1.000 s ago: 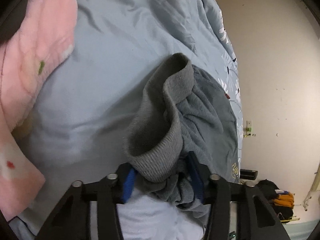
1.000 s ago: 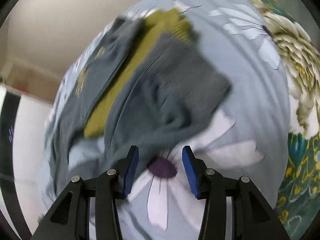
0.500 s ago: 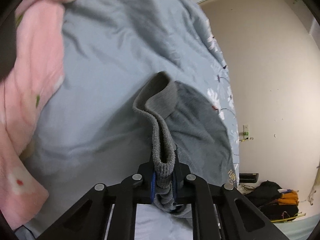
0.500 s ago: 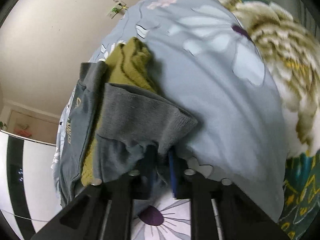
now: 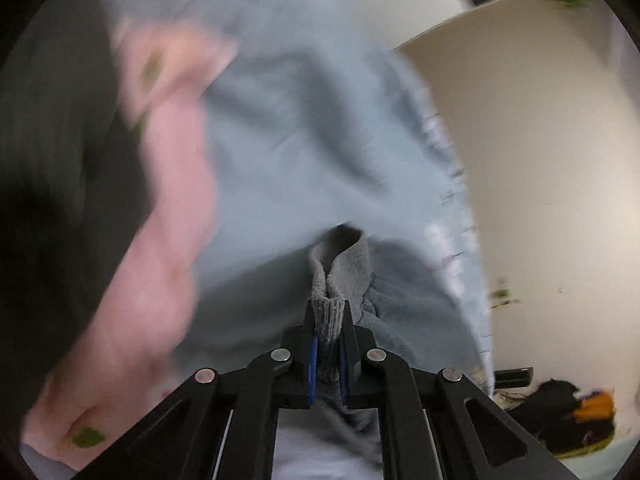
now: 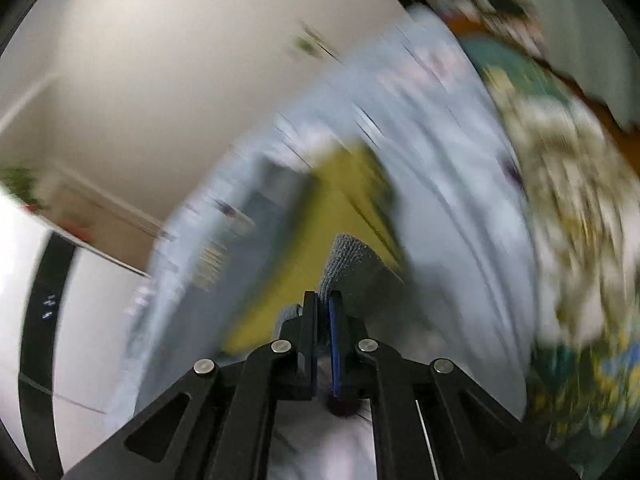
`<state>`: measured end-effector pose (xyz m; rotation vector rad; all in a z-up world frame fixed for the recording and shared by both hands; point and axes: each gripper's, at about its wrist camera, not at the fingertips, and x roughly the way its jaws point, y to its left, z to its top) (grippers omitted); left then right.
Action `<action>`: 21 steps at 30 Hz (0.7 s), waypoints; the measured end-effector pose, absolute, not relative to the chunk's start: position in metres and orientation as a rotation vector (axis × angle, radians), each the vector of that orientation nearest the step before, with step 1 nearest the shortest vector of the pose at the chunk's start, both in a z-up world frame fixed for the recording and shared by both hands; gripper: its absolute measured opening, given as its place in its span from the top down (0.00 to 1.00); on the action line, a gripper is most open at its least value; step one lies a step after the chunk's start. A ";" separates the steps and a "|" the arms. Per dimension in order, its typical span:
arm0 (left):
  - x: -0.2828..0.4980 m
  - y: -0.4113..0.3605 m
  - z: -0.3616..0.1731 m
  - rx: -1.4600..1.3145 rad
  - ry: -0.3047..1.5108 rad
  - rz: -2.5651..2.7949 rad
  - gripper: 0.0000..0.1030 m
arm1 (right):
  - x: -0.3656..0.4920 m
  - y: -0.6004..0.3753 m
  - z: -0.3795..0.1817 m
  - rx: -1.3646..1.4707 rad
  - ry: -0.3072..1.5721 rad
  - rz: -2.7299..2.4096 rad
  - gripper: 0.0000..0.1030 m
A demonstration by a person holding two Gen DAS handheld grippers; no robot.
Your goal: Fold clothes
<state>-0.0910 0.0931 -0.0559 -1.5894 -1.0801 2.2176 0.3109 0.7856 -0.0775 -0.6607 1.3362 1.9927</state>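
Note:
A grey garment with a ribbed band (image 5: 340, 264) is clamped in my left gripper (image 5: 329, 320), which is shut on the ribbed edge; the rest of the cloth hangs to the right below it. My right gripper (image 6: 323, 304) is shut on another ribbed part of the same grey garment (image 6: 352, 256). Beyond it an olive-yellow garment (image 6: 320, 240) lies on the pale blue bedsheet (image 6: 440, 184). Both views are blurred by motion.
A pink blanket (image 5: 168, 216) lies at the left on the blue sheet (image 5: 304, 128). A beige wall (image 5: 540, 160) and dark bags on the floor (image 5: 568, 412) are to the right. A floral quilt (image 6: 572, 216) lies at the right of the bed.
Both grippers closed on the grey garment's ribbed edges about half a second ago. Both views have since swung fast and blurred, with the bed now lying farther off.

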 end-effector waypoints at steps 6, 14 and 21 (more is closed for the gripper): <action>-0.098 0.100 -0.035 -1.506 -1.061 2.231 0.92 | 0.299 0.783 -0.077 -0.698 1.296 2.005 0.96; -0.116 0.119 0.063 -1.128 -1.001 2.186 0.92 | 0.270 0.785 0.040 -0.438 1.125 2.273 0.96; -0.093 0.085 0.000 -1.397 -0.974 2.207 0.92 | 0.311 0.780 -0.002 -0.568 1.155 2.145 0.96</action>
